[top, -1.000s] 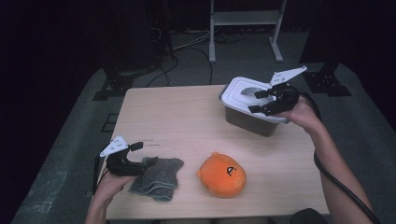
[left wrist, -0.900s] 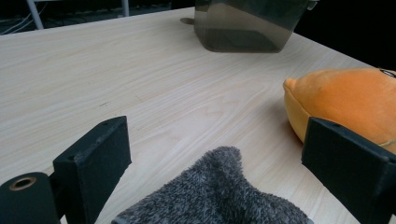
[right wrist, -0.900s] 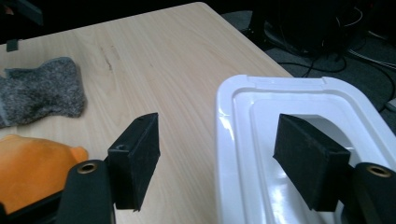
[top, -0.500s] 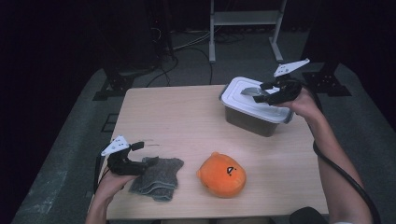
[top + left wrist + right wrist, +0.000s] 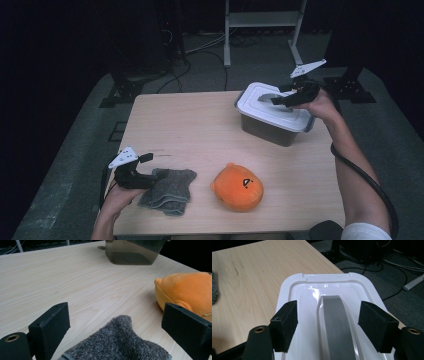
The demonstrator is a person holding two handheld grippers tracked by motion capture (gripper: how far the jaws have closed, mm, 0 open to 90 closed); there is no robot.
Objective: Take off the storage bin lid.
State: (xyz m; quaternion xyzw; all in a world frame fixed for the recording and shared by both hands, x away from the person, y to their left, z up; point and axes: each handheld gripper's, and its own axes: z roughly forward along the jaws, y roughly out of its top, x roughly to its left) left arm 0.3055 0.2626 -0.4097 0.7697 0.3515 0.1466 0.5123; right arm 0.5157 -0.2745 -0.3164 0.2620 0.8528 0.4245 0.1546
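Observation:
A dark plastic box (image 5: 265,131) with a white lid (image 5: 260,107) stands at the table's far right. My right gripper (image 5: 279,99) hovers over the lid, open. In the right gripper view its jaws (image 5: 334,315) stand on either side of the lid's grey handle (image 5: 337,325), with gaps on both sides. A grey fuzzy cloth (image 5: 169,191) lies near the front left. My left gripper (image 5: 142,172) is at its left edge, open, and the cloth (image 5: 117,345) lies loose between the wide jaws (image 5: 116,312). An orange plush toy (image 5: 237,186) sits to the cloth's right.
The light wooden table (image 5: 200,130) is bare between the cloth and the box. Beyond its far edge are a dark floor with cables (image 5: 200,47) and a metal stand (image 5: 262,20). The plush (image 5: 185,290) lies close to the left gripper's right jaw.
The right gripper has shifted a little toward the far right over the lid, still open. The left gripper, the cloth and the plush have not moved.

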